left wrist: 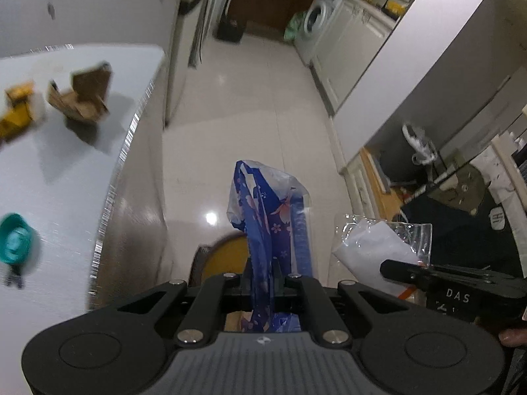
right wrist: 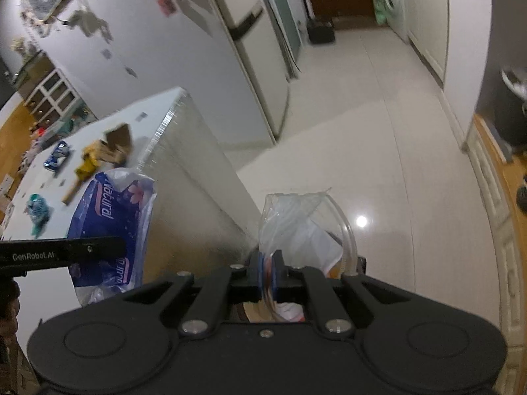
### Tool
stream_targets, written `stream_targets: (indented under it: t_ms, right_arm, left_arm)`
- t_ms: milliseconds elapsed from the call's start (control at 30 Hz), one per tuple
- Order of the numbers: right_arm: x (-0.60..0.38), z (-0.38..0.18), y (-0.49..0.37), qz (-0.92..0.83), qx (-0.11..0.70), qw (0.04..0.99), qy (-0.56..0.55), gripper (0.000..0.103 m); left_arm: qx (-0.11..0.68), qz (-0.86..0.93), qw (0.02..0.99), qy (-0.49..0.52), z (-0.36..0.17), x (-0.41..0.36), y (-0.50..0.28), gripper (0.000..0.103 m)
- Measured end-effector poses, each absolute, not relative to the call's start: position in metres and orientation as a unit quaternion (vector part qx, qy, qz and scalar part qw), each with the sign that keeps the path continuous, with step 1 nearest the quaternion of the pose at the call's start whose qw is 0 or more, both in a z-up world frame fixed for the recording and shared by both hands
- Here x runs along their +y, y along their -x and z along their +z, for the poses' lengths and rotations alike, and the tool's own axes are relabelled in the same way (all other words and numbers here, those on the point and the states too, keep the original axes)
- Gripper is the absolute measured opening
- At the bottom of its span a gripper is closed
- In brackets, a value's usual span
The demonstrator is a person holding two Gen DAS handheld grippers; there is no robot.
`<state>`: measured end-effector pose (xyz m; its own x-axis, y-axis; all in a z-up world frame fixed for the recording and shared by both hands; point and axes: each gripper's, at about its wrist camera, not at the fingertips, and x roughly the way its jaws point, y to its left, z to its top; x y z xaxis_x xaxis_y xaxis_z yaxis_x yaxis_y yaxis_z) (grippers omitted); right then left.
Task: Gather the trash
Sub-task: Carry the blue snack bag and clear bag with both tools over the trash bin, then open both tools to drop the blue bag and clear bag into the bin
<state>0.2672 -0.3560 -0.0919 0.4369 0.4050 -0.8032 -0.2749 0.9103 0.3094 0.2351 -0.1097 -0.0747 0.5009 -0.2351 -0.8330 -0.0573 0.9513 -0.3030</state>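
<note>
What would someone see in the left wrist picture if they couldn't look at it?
The left gripper is shut on a blue flowery plastic wrapper above a shiny tiled floor. A white table to the left holds torn cardboard and a teal lid.

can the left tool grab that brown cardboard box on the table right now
Probably not as things stand. The left tool is shut on the blue plastic wrapper and hangs over the floor off the table's edge, while the cardboard box sits apart, further in on the top.

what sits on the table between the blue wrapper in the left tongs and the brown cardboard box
In the right wrist view, a yellow carton lies on the table between the blue wrapper and the cardboard box.
</note>
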Motion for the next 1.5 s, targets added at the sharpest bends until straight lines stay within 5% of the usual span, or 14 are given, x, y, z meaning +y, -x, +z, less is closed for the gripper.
stream_targets:
  t_ms: [733, 900, 967, 1500]
  right_arm:
    - [-0.343, -0.279, -0.329, 0.186, 0.635, 0.733, -0.156, 0.007]
    - [-0.337, -0.304, -0.336, 0.191, 0.649, 0.718, -0.163, 0.013]
    - [-0.341, -0.315, -0.337, 0.192, 0.656, 0.709, -0.172, 0.023]
    - [-0.374, -0.310, -0.338, 0.164, 0.634, 0.736, -0.172, 0.025]
  left_arm:
    - [0.610, -0.037, 0.783, 0.111, -0.199, -0.134, -0.295, 0.007]
    - [0.613, -0.029, 0.780, 0.121, -0.213, -0.130, -0.305, 0.007]
    - [0.617, -0.030, 0.777, 0.121, -0.219, -0.131, -0.310, 0.008]
    - [0.638, -0.032, 0.760, 0.123, -0.266, -0.148, -0.327, 0.009]
